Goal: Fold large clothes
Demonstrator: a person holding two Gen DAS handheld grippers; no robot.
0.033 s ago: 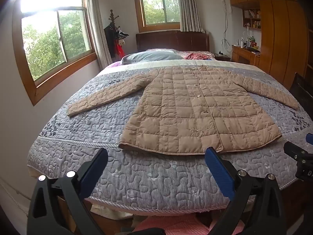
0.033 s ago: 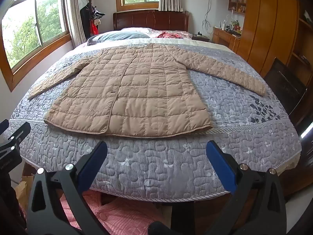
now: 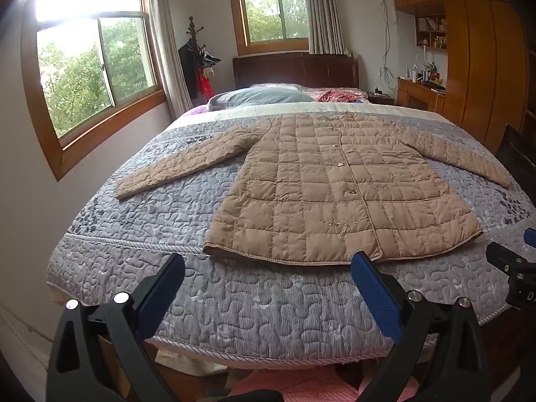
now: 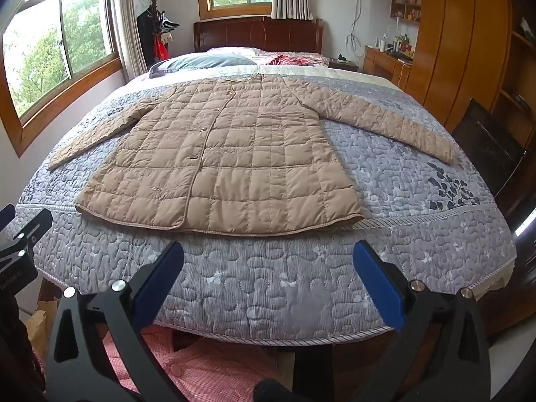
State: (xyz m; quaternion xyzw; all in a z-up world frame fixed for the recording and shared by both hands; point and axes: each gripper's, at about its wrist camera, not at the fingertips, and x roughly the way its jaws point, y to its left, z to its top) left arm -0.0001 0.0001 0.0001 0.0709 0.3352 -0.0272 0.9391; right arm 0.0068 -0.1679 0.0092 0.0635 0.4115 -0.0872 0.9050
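A tan quilted coat (image 3: 335,197) lies flat and face up on the bed, buttoned, both sleeves spread out to the sides; it also shows in the right wrist view (image 4: 227,164). Its hem is toward me. My left gripper (image 3: 268,288) is open and empty, held above the foot of the bed, short of the hem. My right gripper (image 4: 268,274) is open and empty, also short of the hem. The right gripper's edge shows at the right of the left wrist view (image 3: 512,264).
The bed has a grey-blue quilted cover (image 3: 268,308) (image 4: 268,284). Pillows (image 3: 258,95) and a wooden headboard (image 3: 294,68) are at the far end. A wooden wardrobe (image 4: 462,50) and desk stand to the right, windows to the left. Pink checked cloth (image 4: 207,368) lies below.
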